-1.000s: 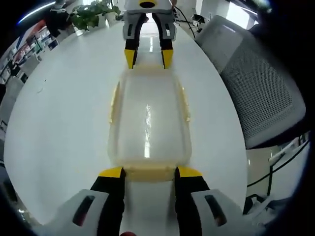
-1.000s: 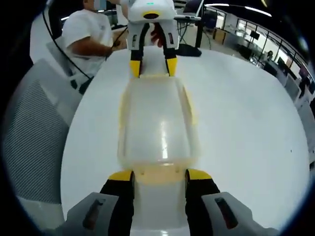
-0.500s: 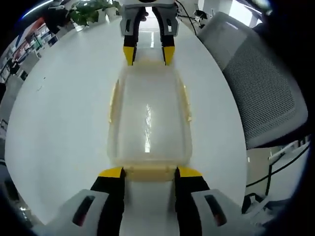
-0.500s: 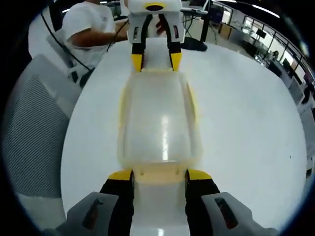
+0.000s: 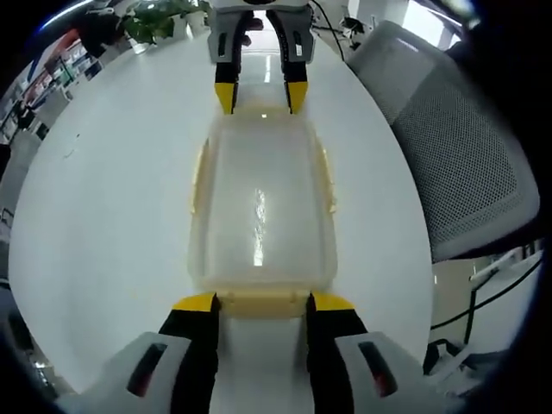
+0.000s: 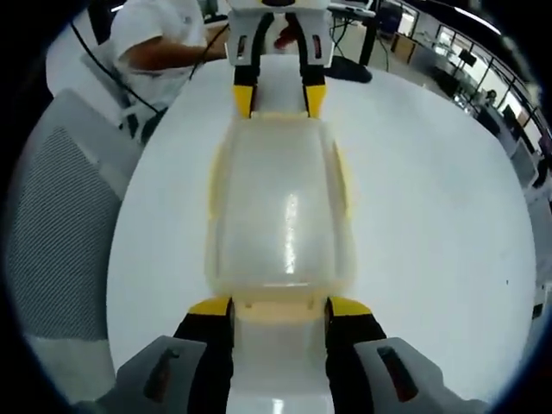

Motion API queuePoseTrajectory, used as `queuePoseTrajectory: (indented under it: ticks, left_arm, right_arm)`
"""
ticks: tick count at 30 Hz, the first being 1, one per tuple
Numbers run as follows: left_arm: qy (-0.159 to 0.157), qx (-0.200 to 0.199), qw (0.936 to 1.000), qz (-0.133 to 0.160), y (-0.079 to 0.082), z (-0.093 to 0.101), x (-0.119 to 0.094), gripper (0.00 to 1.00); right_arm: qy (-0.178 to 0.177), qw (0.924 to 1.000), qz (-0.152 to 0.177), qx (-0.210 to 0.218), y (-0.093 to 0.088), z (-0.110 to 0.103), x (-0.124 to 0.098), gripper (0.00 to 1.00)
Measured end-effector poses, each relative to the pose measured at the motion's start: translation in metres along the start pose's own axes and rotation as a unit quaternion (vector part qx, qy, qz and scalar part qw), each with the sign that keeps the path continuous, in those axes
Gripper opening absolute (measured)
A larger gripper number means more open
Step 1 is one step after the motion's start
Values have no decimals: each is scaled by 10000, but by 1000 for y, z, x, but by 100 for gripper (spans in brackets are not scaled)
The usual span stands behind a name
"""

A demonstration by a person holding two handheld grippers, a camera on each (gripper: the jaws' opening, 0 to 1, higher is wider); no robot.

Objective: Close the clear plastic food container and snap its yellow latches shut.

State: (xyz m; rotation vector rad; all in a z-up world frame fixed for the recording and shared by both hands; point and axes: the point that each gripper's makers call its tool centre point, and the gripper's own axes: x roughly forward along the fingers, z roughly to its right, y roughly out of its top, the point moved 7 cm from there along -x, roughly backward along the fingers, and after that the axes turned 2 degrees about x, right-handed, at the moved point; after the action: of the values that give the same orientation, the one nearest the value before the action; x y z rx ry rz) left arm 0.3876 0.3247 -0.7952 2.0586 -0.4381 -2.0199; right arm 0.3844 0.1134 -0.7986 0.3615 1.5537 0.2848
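Note:
A clear plastic food container (image 5: pixel 259 207) lies lengthwise on the white table (image 5: pixel 103 190) with its lid on. Yellow side latches (image 5: pixel 328 181) lie along its long edges. In the left gripper view my left gripper (image 5: pixel 263 302) has its yellow-tipped jaws against both ends of the near yellow end latch (image 5: pixel 263 309). My right gripper (image 5: pixel 260 97) holds the far end the same way. In the right gripper view the container (image 6: pixel 280 216) runs from my right gripper (image 6: pixel 280 308), set on its end latch (image 6: pixel 280 315), to my left gripper (image 6: pixel 279 102).
A grey mesh chair (image 5: pixel 457 147) stands close beside the table (image 6: pixel 431 198); the right gripper view has that chair (image 6: pixel 52 224) on its left. A person in a white shirt (image 6: pixel 159 47) sits beyond the far edge. A potted plant (image 5: pixel 159 17) stands at the table's far end.
Both views have shifted a little, so the opposite gripper sits higher in each picture. The container and both grips look the same.

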Motion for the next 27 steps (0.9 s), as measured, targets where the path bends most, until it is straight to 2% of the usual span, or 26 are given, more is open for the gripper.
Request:
queuePoseTrajectory:
  ticks: [8,14,17,19,20,23,27]
  left_arm:
    - [30,-3,9999,100,-3,1,-2,38]
    - [29,-6,9999,97,-3,1,-2,37]
    - [41,-61,9997,226,-5,1,-3,37]
    - [36,-56,9998,171,-3,2,-4,37]
    - [8,-73,9999,93,-1,3,-4,37]
    - [-6,-99,9999,-24,1,5,-8,37]
    - [81,-197,9998,35,4,3,-22,37]
  right_arm:
    - [13,9998,-196,-40,4,1,1,39]
    - [6,9998,-179,-44,4,1,1,38]
    - [-45,9999,-140,-37,4,-1,-1,38]
    - [-117,9998,-143,-54,4,-2,-1,38]
    - [-142,9996,-129,-201,5,-3,-2,38]
    - [-151,9997,-45,-173,6,-2,-6,38]
    - [-108,9997,139,-140,7,2,-16,38]
